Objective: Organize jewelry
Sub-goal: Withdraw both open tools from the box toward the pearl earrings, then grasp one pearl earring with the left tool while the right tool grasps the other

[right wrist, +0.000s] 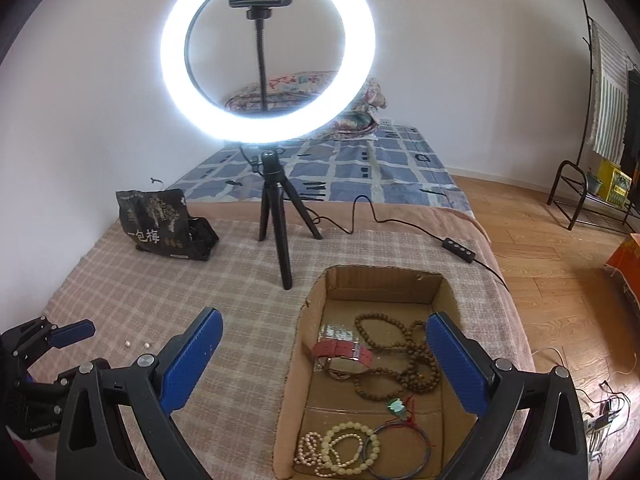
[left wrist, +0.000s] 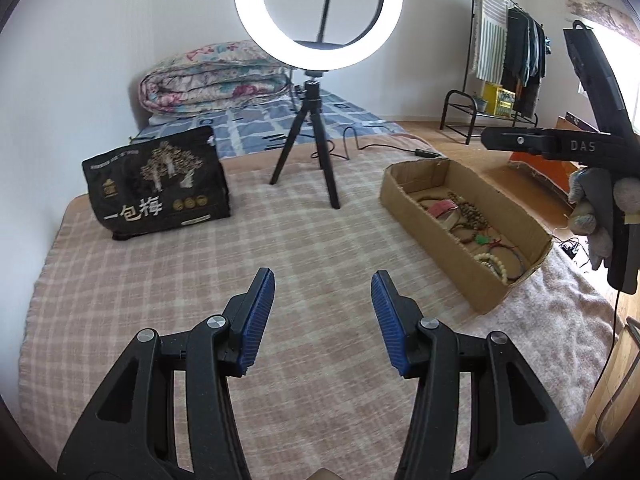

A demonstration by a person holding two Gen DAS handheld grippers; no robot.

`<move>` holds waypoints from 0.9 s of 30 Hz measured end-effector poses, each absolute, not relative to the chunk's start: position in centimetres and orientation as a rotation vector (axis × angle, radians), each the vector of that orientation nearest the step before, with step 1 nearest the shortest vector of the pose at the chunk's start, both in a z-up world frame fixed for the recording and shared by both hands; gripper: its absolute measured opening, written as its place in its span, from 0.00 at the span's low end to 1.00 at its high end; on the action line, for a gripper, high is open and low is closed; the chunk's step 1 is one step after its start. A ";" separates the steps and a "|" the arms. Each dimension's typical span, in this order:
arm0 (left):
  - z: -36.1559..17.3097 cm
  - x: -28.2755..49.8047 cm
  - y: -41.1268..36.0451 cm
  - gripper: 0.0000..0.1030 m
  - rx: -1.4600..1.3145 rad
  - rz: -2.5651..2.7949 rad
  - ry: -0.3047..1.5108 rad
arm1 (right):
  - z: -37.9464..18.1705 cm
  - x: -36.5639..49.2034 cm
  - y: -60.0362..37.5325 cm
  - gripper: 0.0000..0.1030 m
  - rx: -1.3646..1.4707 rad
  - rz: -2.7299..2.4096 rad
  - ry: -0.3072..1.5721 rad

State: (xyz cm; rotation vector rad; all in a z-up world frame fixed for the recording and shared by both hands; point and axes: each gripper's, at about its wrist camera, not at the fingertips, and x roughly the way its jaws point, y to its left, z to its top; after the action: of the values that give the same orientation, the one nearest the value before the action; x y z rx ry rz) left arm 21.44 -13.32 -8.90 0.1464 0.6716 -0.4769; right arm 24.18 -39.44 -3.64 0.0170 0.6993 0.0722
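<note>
Matt cardboard box [right wrist: 384, 288]; wooden beads [right wrist: 416, 364]; woven plaid blanket [left wrist: 312, 248].

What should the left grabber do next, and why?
Probably reach for the two small pearls lying loose on the blanket. The left gripper is open and empty right beside them, while the other jewelry already lies in the cardboard box. The right gripper, open too, hangs over that box.
</note>
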 end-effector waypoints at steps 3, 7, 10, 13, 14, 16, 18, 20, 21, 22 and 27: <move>-9.9 21.8 -10.4 0.50 0.143 -0.435 0.688 | -4.3 24.4 -37.7 0.98 0.012 0.110 0.706; -11.5 22.4 -7.5 0.50 0.131 -0.394 0.723 | -5.9 25.3 -35.3 0.94 0.004 0.164 0.727; -12.6 22.8 -5.9 0.50 0.105 -0.388 0.744 | -7.5 25.9 -33.6 0.90 0.009 0.206 0.753; -13.6 23.4 -5.3 0.37 0.097 -0.390 0.766 | -9.2 26.5 -31.8 0.84 0.020 0.252 0.778; -14.0 23.7 -5.3 0.37 0.097 -0.394 0.776 | -9.7 26.6 -31.2 0.81 0.022 0.261 0.785; -14.8 24.2 -5.3 0.37 0.097 -0.399 0.790 | -11.0 27.1 -30.0 0.79 0.027 0.283 0.802; -15.5 24.7 -5.3 0.36 0.092 -0.409 0.805 | -12.1 27.5 -28.8 0.74 0.031 0.309 0.826; -16.2 25.2 -5.4 0.34 0.089 -0.412 0.819 | -13.1 27.8 -27.8 0.69 0.030 0.335 0.847; -16.6 25.5 -5.5 0.32 0.087 -0.414 0.826 | -13.7 27.9 -27.2 0.65 0.026 0.346 0.856; -17.0 25.8 -5.5 0.31 0.086 -0.414 0.835 | -14.1 28.0 -26.6 0.63 0.021 0.357 0.863; -18.5 27.1 -5.3 0.28 0.076 -0.401 0.874 | -16.2 28.5 -23.9 0.51 -0.022 0.420 0.908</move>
State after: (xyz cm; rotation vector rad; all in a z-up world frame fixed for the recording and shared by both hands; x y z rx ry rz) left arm 27.09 -5.33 -18.50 0.0764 0.8737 -0.4010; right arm 28.46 -23.89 -16.22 -0.0216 0.9084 0.4201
